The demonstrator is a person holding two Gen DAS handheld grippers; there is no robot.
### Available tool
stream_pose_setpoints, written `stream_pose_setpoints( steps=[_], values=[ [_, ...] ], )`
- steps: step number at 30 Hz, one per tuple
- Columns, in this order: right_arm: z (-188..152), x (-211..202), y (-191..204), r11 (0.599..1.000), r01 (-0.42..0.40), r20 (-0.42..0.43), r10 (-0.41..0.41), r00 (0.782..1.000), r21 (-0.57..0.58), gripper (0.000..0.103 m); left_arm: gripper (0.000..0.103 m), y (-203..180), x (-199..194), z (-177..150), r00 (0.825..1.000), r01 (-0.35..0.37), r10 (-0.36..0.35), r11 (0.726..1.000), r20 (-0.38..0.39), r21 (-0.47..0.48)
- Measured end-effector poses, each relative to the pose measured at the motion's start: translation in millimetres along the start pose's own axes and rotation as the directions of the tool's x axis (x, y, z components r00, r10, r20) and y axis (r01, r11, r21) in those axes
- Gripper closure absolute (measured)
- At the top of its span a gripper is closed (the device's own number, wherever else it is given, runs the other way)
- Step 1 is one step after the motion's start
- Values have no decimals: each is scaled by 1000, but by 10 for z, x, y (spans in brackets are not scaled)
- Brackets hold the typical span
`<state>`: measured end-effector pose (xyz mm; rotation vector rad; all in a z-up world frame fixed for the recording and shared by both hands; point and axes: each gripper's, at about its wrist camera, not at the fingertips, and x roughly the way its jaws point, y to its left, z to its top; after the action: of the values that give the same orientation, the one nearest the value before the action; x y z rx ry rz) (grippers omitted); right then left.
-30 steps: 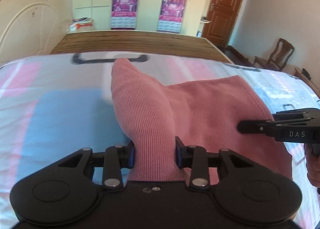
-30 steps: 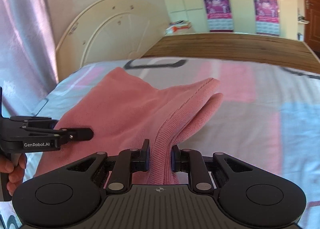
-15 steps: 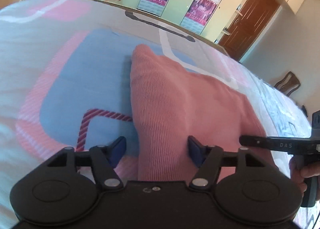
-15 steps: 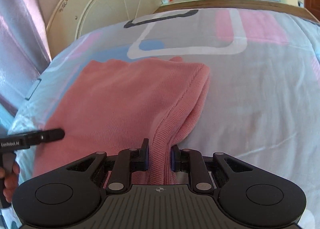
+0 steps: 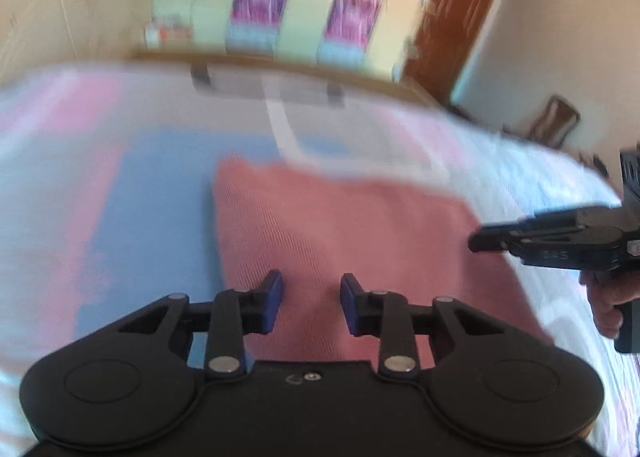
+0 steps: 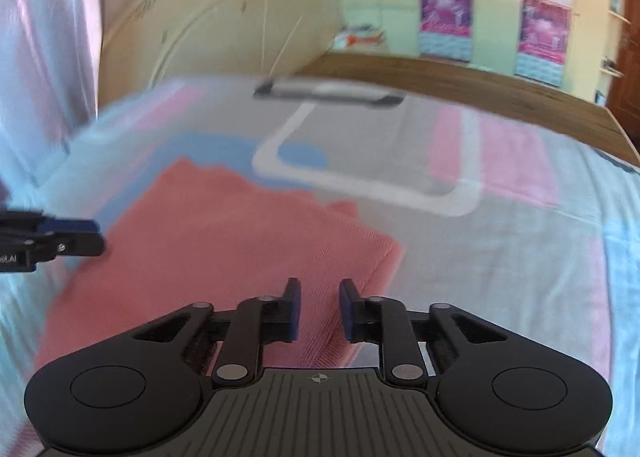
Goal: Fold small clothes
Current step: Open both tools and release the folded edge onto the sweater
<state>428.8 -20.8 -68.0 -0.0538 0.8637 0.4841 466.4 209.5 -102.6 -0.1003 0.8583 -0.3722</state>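
Pink sweater (image 5: 340,225) lies flat mid-frame on the bed (image 5: 152,193), so the fold should hold. My left tool (image 5: 311,303), jaws just narrowing, stands spread over it and pinches nothing. My right tool (image 6: 320,309), also narrowing, straddles the hem at lower centre; whether it grips I cannot tell.

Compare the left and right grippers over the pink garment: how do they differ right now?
The left gripper shows a wider gap than the right gripper. The left sits near the plain side edge of the pink garment; the right sits by its ribbed edge. Shared: both jaws have just been closing, with flat cloth showing between the pads; whether either pinches it is unclear.
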Motion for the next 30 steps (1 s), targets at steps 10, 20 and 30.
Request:
stream_pose_setpoints(
  steps=[10,20,30],
  values=[
    [-90,-109,59,994,103,13,-103,995,-29,100,74,-232,-298,-202,996,-75,72,993,44,90],
    [-690,-290,643,978,39,-112,-63,992,-204,101,77,-419,-416,-565,993,-102,97,991,67,81],
    [-699,-635,709,987,32,-49,-40,998,-155,100,83,-505,-817,-785,985,-165,162,985,64,48]
  ],
)
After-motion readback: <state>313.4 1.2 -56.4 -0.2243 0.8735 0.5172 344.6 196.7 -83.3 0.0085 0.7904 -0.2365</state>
